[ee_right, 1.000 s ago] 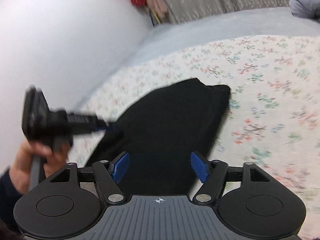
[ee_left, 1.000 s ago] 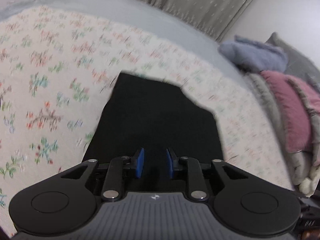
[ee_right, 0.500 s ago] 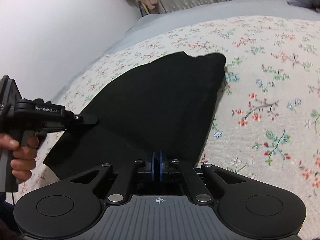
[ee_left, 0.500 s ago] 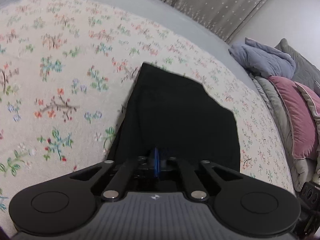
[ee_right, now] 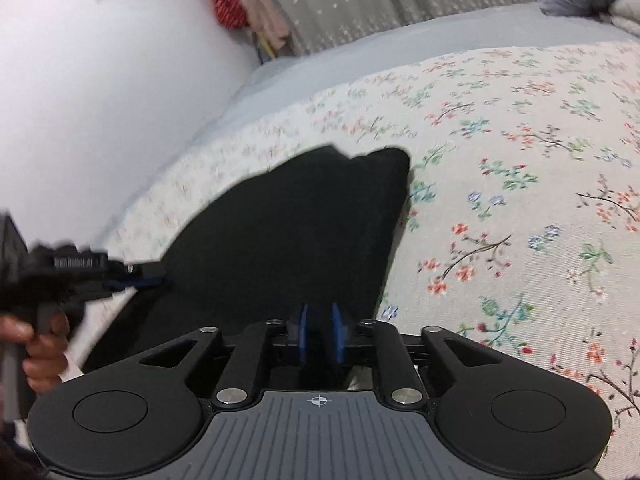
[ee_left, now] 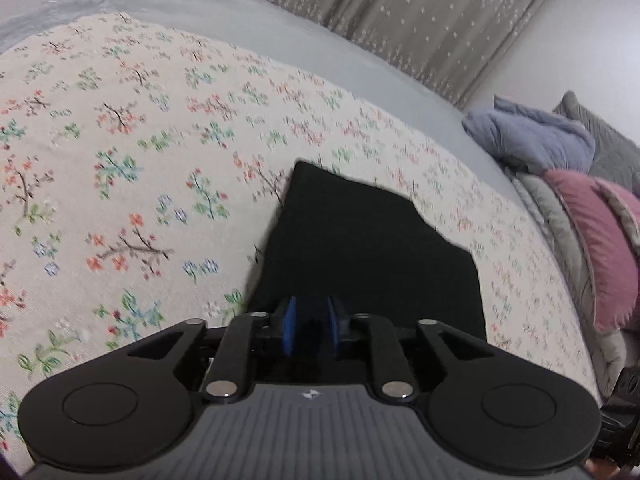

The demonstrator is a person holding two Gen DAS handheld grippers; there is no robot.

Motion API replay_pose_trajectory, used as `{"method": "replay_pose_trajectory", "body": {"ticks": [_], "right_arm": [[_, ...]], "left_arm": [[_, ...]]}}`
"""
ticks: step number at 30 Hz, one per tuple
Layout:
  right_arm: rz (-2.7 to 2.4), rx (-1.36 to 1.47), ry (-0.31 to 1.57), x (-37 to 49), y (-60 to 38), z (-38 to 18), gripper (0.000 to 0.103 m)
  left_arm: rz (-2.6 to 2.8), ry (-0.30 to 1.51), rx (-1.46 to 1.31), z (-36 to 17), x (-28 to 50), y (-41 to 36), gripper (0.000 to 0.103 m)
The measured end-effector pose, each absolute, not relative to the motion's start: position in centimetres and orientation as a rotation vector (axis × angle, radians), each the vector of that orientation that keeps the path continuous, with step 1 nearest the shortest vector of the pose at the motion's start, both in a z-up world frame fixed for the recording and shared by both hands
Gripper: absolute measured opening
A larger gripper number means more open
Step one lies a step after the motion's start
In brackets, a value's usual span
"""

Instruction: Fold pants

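I'm holding my right gripper point(ee_right: 319, 334) low over the near edge of the black pants point(ee_right: 280, 240), blue pads point(ee_right: 303, 330) sitting a narrow gap apart w/ dark cloth between them. My left gripper point(ee_right: 150, 278) is reaching in from the left, tips touching the pants' side edge. Pants are lying on the floral bedspread point(ee_right: 520, 200).
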State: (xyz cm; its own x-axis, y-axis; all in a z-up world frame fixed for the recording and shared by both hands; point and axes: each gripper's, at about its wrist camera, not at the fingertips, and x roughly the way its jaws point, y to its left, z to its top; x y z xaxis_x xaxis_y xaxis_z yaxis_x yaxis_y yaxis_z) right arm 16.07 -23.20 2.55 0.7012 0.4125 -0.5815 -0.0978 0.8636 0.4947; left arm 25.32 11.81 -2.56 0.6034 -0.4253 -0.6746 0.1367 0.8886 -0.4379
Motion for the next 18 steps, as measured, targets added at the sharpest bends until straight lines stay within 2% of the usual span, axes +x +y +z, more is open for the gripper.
{"method": "replay_pose_trajectory", "body": {"ticks": [1, 2, 3, 4, 5, 10, 18], "right_arm": [[0.287, 0.472, 0.746, 16.2, -23.5, 2.5, 0.022], [0.282, 0.491, 0.746, 16.3, -23.9, 2.4, 0.024], [0.273, 0.514, 0.750, 16.4, -24.3, 2.2, 0.031], [0.265, 0.537, 0.760, 16.5, -24.5, 1.9, 0.042], [0.262, 0.561, 0.769, 16.5, -24.7, 1.5, 0.046], [0.309, 0.683, 0.761, 16.6, -25.5, 0.5, 0.055], [0.344, 0.755, 0.748, 17.4, -25.1, -0.4, 0.054]], "left_arm": [[-0.331, 0.860, -0.374, -2.5, 25.5, 12.2, 0.032], [-0.329, 0.860, -0.386, -2.5, 25.8, 12.4, 0.045], [-0.324, 0.864, -0.397, -2.6, 26.0, 12.6, 0.055], [-0.304, 0.870, -0.399, -2.8, 26.2, 12.8, 0.075], [-0.282, 0.876, -0.389, -3.0, 26.5, 12.9, 0.080], [-0.324, 0.942, -0.476, -4.7, 27.7, 13.8, 0.081], [-0.443, 0.986, -0.562, -6.2, 27.6, 12.8, 0.086]]}}
